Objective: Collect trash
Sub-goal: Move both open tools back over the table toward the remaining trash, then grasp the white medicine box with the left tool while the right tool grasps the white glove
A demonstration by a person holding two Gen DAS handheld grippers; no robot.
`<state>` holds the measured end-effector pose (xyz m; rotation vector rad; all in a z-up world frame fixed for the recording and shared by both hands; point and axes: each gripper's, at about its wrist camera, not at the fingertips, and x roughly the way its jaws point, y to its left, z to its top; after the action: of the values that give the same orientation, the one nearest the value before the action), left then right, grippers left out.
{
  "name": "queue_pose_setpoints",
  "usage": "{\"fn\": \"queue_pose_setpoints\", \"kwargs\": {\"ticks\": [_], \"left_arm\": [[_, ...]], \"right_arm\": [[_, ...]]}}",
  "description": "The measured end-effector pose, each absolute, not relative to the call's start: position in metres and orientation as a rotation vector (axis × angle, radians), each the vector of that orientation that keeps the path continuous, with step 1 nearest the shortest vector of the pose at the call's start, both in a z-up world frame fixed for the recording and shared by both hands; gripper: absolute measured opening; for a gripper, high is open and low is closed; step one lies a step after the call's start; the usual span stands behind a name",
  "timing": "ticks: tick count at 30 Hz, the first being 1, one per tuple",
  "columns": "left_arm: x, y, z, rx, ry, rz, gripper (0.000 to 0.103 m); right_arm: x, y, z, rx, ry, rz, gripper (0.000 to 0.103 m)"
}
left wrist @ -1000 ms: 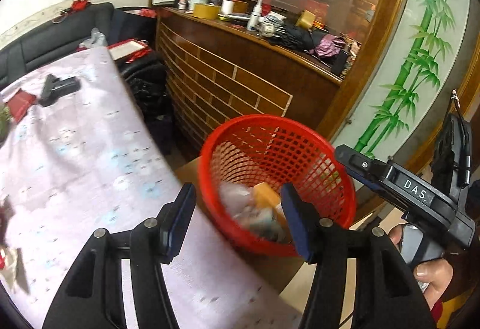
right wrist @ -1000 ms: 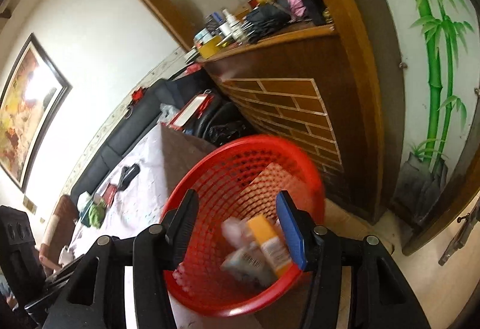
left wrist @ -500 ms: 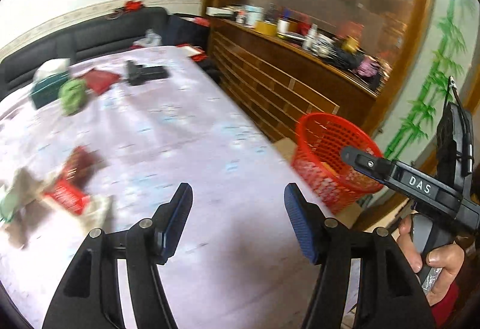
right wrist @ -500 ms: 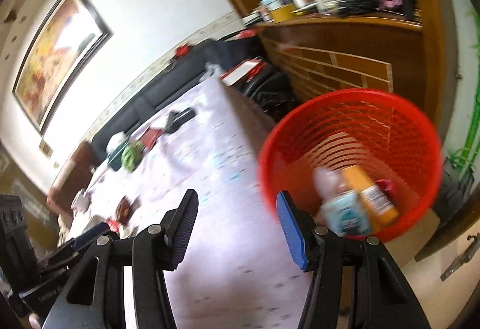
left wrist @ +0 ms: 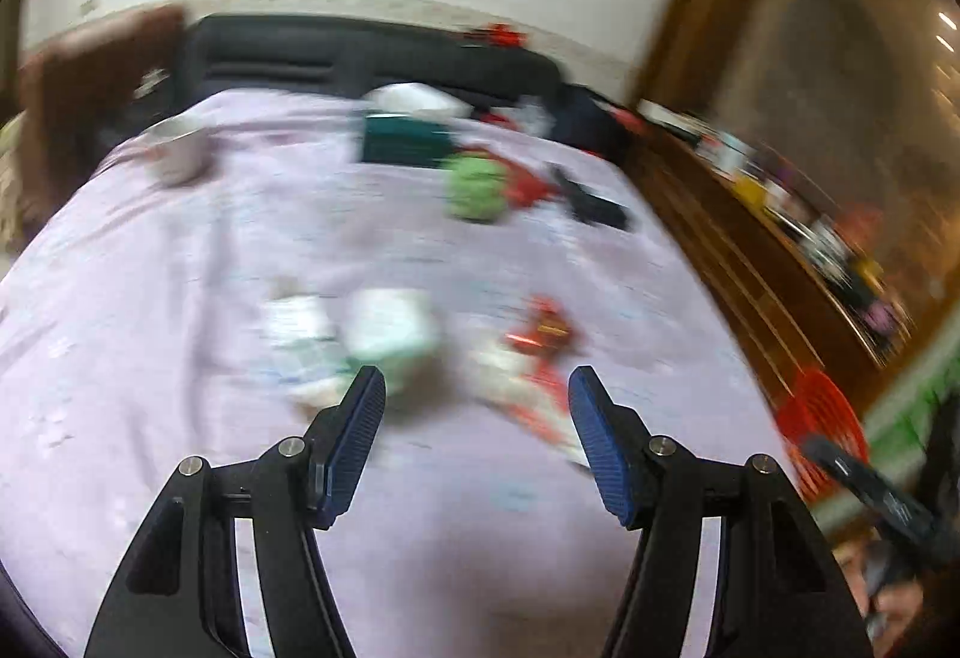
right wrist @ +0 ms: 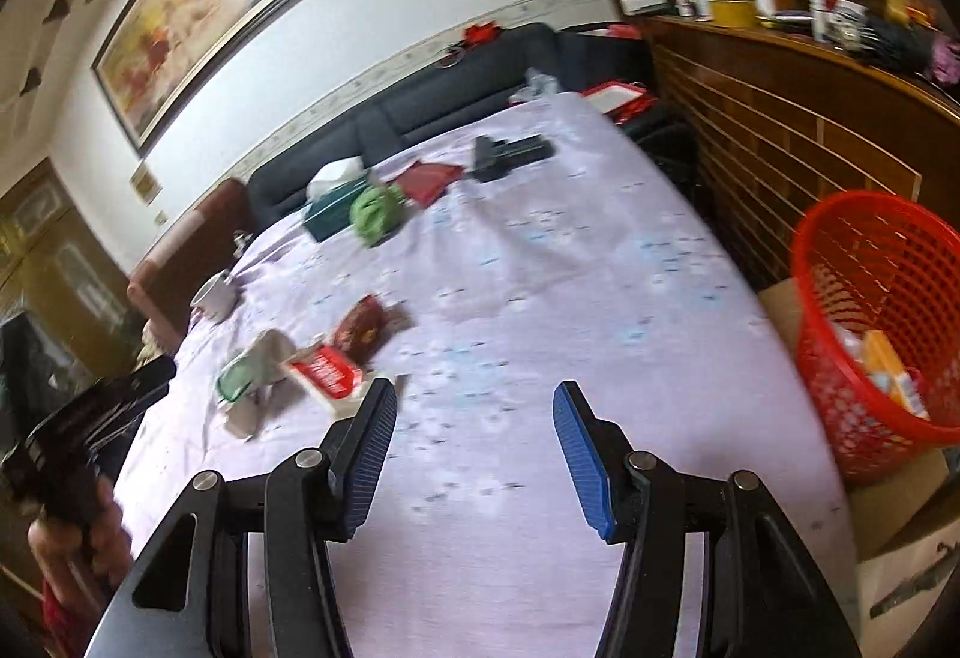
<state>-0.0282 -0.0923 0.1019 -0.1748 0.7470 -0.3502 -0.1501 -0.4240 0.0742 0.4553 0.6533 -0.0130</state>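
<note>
Trash remaining on the lilac patterned tablecloth: a cluster near the left side of the table. Count from the right wrist view: one red-and-white flat wrapper, one dark red crumpled packet, one green-and-beige crumpled wrapper. Total three pieces there; the left wrist view is motion-blurred and shows pale and red smears in the same spot, count not resolvable from it.

Red plastic mesh basket: one, standing off the table's right edge on a cardboard box, already holding several packets (an orange one shows; exact number unclear).

Left gripper: jaws spread wide, nothing between them, pointed at the cluster. Right gripper: jaws likewise apart, empty, over bare cloth between cluster and basket.

Step judged: between drops, going for the next piece. Next move calls for lowering one gripper onto a single wrapper, most likely the red-and-white one nearest the fingertips, closing on a raised edge, since flat film may slip.

Other items, probably not trash: one white ceramic mug, one teal tissue box, one green crumpled ball, one red flat pouch, one black handheld device.
</note>
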Motion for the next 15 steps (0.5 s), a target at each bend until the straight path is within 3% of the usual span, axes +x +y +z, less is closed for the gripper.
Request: {"fn": "queue_pose_setpoints", "kwargs": {"ticks": [6,9,11,15], "left_arm": [[0.039,-0.045,0.067,-0.284,0.869,-0.209,0.062],[0.060,-0.045,0.051,-0.318,0.914,-0.201,0.059],[0.071,-0.051,0.040,-0.308,0.942,-0.176,0.050],[0.081,-0.060,0.022,-0.278,0.979,-0.168,0.047]], "right_arm": [[-0.139,-0.401,0.069,0.427,0.678,0.035,0.059],[-0.138,-0.401,0.066,0.423,0.687,0.034,0.059],[-0.139,-0.402,0.065,0.426,0.692,0.027,0.059],[-0.138,-0.406,0.063,0.430,0.701,0.019,0.059]]}}
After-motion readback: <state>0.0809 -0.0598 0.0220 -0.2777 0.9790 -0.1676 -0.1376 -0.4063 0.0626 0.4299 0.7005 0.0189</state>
